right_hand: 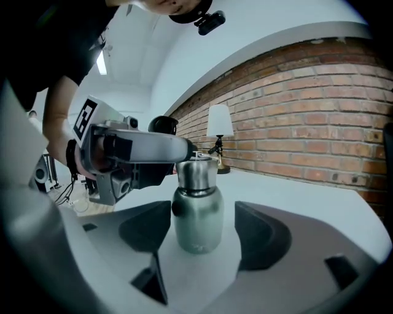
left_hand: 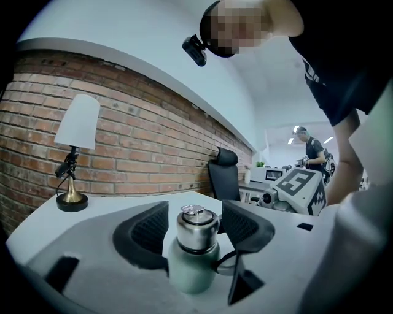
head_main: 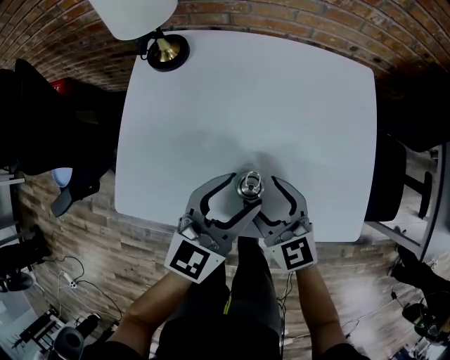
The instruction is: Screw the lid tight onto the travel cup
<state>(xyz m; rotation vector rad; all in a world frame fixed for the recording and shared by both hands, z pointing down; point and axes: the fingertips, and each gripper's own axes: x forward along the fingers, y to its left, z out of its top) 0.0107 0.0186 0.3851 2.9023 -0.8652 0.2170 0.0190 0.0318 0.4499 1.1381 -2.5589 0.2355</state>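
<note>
The travel cup (head_main: 249, 186) stands upright near the front edge of the white table (head_main: 246, 98). It has a green body (left_hand: 191, 270) and a steel lid (left_hand: 196, 228) sitting on top. My left gripper (head_main: 235, 193) is open, with its pads either side of the lid and a narrow gap on each side. My right gripper (head_main: 271, 197) is open wider, and the cup body (right_hand: 198, 218) stands between its pads without touching them. In the right gripper view the left gripper (right_hand: 138, 153) reaches in at lid height.
A brass-footed lamp (head_main: 166, 50) with a white shade (head_main: 133, 14) stands at the table's far left corner. A black office chair (left_hand: 224, 175) sits beyond the table by the brick wall. Another dark chair (head_main: 394, 176) is at the table's right side.
</note>
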